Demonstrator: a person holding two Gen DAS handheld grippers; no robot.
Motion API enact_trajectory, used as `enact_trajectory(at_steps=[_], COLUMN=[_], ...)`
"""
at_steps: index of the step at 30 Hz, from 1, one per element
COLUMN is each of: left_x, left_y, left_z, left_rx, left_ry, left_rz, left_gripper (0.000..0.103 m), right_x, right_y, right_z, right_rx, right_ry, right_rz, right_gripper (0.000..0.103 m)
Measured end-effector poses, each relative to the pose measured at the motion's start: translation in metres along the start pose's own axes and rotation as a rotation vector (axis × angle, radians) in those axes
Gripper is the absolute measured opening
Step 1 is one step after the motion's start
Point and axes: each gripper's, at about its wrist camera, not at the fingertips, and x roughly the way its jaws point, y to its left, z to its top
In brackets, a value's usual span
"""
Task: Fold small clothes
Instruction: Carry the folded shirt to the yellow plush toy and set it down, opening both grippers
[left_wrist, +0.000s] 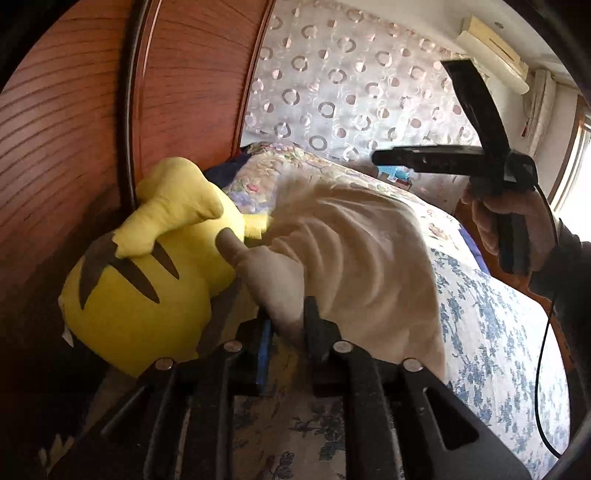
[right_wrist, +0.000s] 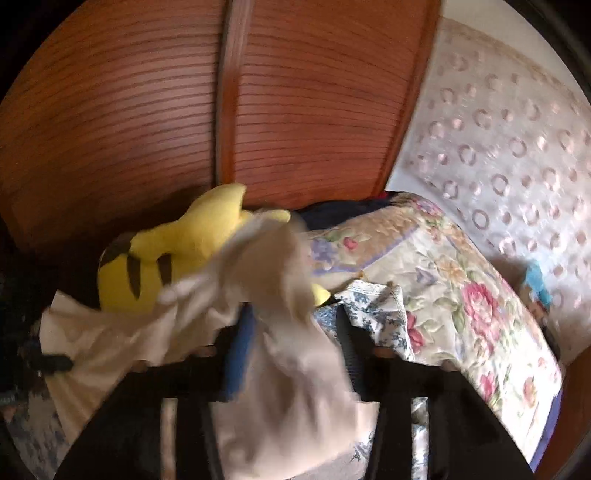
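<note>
A small cream garment (left_wrist: 354, 243) is lifted above the bed. My left gripper (left_wrist: 290, 325) is shut on one bunched edge of it, and the cloth drapes away to the right. In the right wrist view the same garment (right_wrist: 280, 332) hangs between the jaws of my right gripper (right_wrist: 291, 332), which is shut on it; the view is blurred. The right gripper also shows in the left wrist view (left_wrist: 388, 157), held in a hand at the upper right, with its far end hidden behind the cloth.
A yellow plush toy (left_wrist: 140, 288) lies at the left against a wooden headboard (left_wrist: 74, 129). The bed has a blue floral cover (left_wrist: 498, 332) and a flowered quilt (right_wrist: 461, 295). A circle-patterned curtain (left_wrist: 351, 81) hangs behind.
</note>
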Motion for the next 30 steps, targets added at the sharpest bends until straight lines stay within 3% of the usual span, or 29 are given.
enact_trajectory(at_steps=[1, 3, 5, 6, 8, 11, 14, 18, 24, 30], left_x=[-0.003, -0.010, -0.019, -0.022, -0.030, -0.042, -0.051, -0.063, -0.074, -0.085], left_y=[-0.001, -0.002, -0.007, -0.009, -0.014, -0.025, -0.038, -0.059, -0.090, -0.120], left_z=[0.000, 0.001, 0.003, 0.003, 0.005, 0.007, 0.005, 0.002, -0.003, -0.013], left_rx=[0.007, 0.022, 0.044, 0.056, 0.077, 0.116, 0.144, 0.181, 0.224, 0.274], left_ry=[-0.009, -0.030, -0.050, -0.057, -0.083, -0.119, -0.142, -0.161, -0.172, -0.168], left_rz=[-0.001, -0.009, -0.001, 0.005, 0.008, 0.029, 0.011, -0.020, -0.056, -0.077], left_gripper=[0.027, 0.045, 0.053, 0.066, 0.082, 0.084, 0.092, 0.102, 0.102, 0.103], right_x=[0.000, 0.000, -0.009, -0.014, -0.025, -0.051, -0.078, -0.122, -0.184, -0.227], right_y=[-0.004, -0.004, -0.007, -0.008, -0.004, 0.001, 0.012, 0.030, 0.056, 0.080], right_z=[-0.003, -0.009, -0.020, -0.025, -0.033, -0.053, -0.074, -0.106, -0.153, -0.193], right_rx=[0.023, 0.052, 0.087, 0.106, 0.137, 0.189, 0.239, 0.287, 0.357, 0.426], right_ry=[-0.002, -0.001, -0.012, -0.019, -0.037, -0.063, -0.091, -0.129, -0.174, -0.197], right_rz=[-0.008, -0.031, -0.050, -0.054, -0.051, -0.066, -0.077, -0.089, -0.142, -0.208], right_gripper=[0.052, 0.052, 0.052, 0.052, 0.052, 0.052, 0.054, 0.067, 0.081, 0.086])
